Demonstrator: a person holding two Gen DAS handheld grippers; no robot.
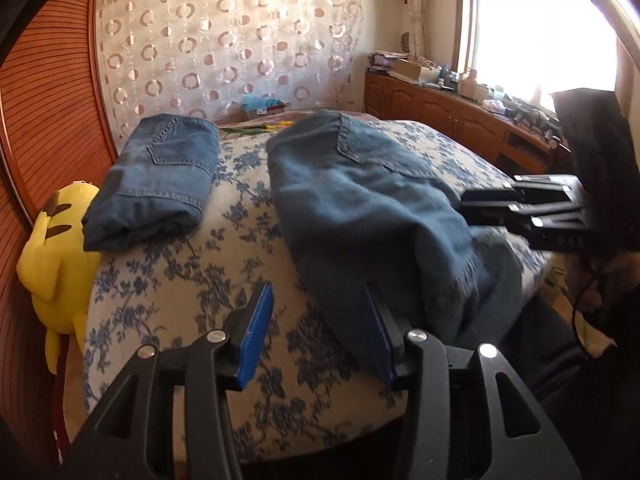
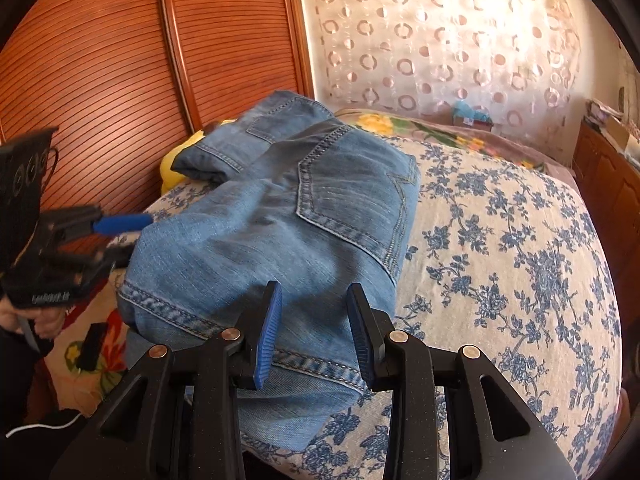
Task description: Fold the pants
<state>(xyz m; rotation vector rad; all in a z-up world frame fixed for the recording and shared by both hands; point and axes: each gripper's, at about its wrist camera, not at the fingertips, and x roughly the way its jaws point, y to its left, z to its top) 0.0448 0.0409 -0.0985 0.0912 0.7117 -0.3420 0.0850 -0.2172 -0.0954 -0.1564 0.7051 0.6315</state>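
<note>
Left wrist view first: you are looking across a wide bed covered in a cream quilt printed with blue flowers (image 1: 192, 280), its far end meeting a curtain patterned with pink rings (image 1: 224, 40). On the quilt, centre right, lie the blue denim pants (image 1: 360, 208) you are folding, already doubled into a thick bundle with a back pocket facing up. A second, smaller folded pair of blue jeans (image 1: 156, 176) sits well apart at the far left, beside a yellow plush toy (image 1: 60, 252) against the ribbed wooden wardrobe.

Your left gripper (image 1: 316, 332) hovers just off the bundle's near left edge, its blue pads partly open with only quilt between them; the right-hand pad lies close against the denim. Your right gripper (image 2: 314, 332), seen from its own camera, stands a little narrower, poised over the bundle's near hem. Whether its pads pinch cloth is not clear.

The fold looks nearly finished. To do it well, slide your left pads under all layers at the edge, not just the top one, lift both sides evenly, and lay the bundle down square so the seams stay aligned.
</note>
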